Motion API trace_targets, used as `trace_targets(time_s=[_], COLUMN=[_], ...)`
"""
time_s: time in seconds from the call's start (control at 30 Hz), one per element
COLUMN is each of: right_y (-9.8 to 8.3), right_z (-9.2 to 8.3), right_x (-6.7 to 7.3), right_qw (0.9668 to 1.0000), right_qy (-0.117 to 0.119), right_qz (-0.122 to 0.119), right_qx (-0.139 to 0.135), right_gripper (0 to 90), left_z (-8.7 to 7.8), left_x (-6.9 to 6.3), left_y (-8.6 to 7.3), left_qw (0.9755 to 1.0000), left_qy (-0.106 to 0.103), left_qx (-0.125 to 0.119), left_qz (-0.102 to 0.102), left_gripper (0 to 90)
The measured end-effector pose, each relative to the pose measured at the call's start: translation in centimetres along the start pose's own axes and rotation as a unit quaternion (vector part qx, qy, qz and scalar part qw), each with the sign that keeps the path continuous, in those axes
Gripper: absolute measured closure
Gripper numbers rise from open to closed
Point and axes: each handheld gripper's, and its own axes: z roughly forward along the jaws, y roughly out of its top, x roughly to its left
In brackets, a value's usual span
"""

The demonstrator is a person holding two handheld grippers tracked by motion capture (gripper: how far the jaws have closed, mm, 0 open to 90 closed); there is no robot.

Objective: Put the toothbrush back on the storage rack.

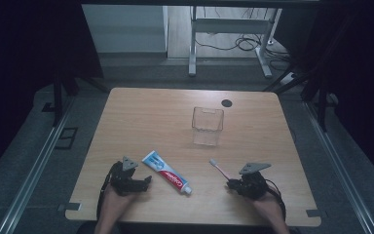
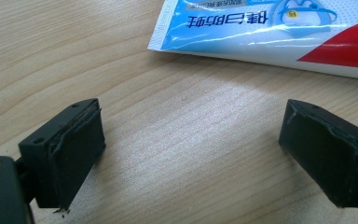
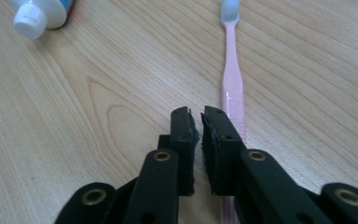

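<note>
A slim pink toothbrush (image 3: 232, 79) with pale bristles lies flat on the wood-grain desk (image 1: 141, 112), right of the glossy toothpaste tube (image 1: 166, 178). The right claw (image 3: 196, 122) sits over its handle end, jaws barely parted, gripping nothing. Left of the tube, the left claw (image 2: 191, 154) gapes wide and empty. Beyond the tube stands a clear square plastic cup (image 1: 207, 126).

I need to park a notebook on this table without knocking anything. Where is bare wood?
The far-left stretch of the table, left of the clear cup, is bare, as is the right edge beyond the cup. The near strip is crowded: left claw, toothpaste tube, pink toothbrush and right claw.
</note>
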Motion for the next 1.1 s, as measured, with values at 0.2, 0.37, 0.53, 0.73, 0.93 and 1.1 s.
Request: trace_targets(time_s=[0.2, 0.37, 0.53, 0.73, 0.93, 1.1], right_y=[0.3, 0.7, 1.2, 2.0, 2.8, 3.4], right_z=[-0.5, -1.1, -1.6, -1.8, -1.5, -1.1], right_x=[-0.1, -0.3, -0.8, -1.4, -1.7, -1.7], right_qw=[0.9999, 0.9999, 0.9996, 0.9984, 0.9959, 0.992], right_qy=[0.001, -0.004, -0.006, -0.007, -0.027, -0.038], right_qz=[0.011, 0.014, 0.025, 0.03, 0.014, -0.006], right_qx=[-0.004, -0.001, 0.014, 0.047, 0.085, 0.12], right_gripper=[67.8, 58.4, 50.4, 45.5, 46.8, 53.3], left_z=[0.0, 0.0, 0.0, 0.0, 0.0, 0.0], left_x=[0.0, 0.0, 0.0, 0.0, 0.0, 0.0], left_y=[0.0, 0.0, 0.0, 0.0, 0.0, 0.0], left_qw=[1.0, 1.0, 1.0, 1.0, 1.0, 1.0], left_qy=[0.0, 0.0, 0.0, 0.0, 0.0, 0.0], left_qx=[0.0, 0.0, 0.0, 0.0, 0.0, 0.0], left_qz=[0.0, 0.0, 0.0, 0.0, 0.0, 0.0], left_gripper=[6.5, 6.5, 6.5, 6.5, 6.5, 6.5])
